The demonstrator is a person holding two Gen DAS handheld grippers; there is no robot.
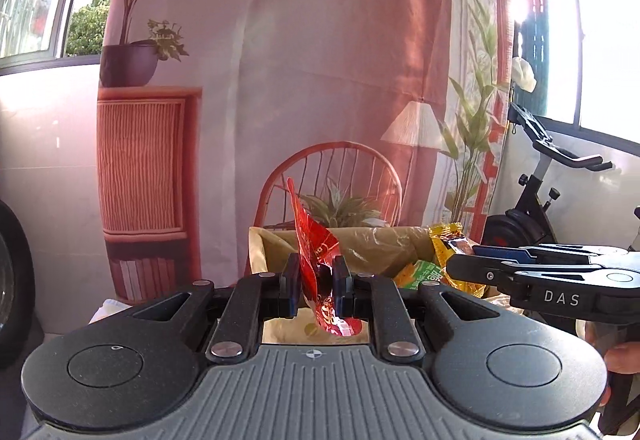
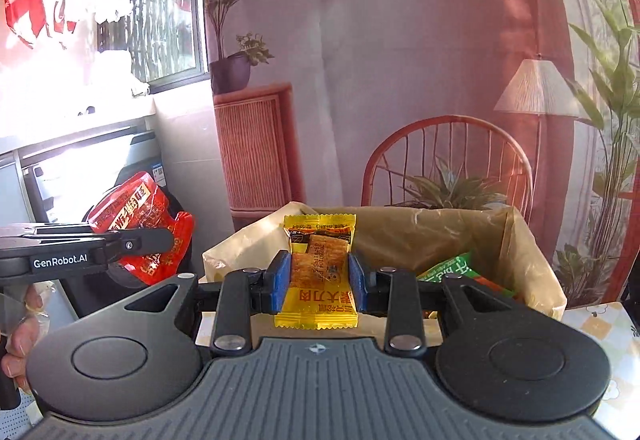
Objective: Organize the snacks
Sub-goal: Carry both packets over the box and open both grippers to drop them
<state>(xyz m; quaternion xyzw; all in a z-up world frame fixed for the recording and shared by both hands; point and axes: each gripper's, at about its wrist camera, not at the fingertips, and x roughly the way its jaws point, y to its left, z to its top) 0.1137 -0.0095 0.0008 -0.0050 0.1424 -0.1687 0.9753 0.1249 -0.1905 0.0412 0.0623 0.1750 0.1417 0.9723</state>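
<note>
Printed backdrop behind lined box (image 2: 532, 240). Left gripper (image 1: 316, 280) clamps red packet (image 1: 316, 240), right gripper (image 2: 320, 280) pinches yellow packet (image 2: 320, 272). Mid-carry; next, move over box, release.

Both wrist views face the lined box (image 1: 360, 244) closely.

I'm looking into a home balcony corner, sunlit windows (image 1: 600, 40), an exercise bike (image 1: 536, 192), laundry on hangers (image 2: 44, 8), a printed living-room backdrop (image 1: 320, 80) hung behind, a lined snack box (image 2: 460, 232) in front.
</note>
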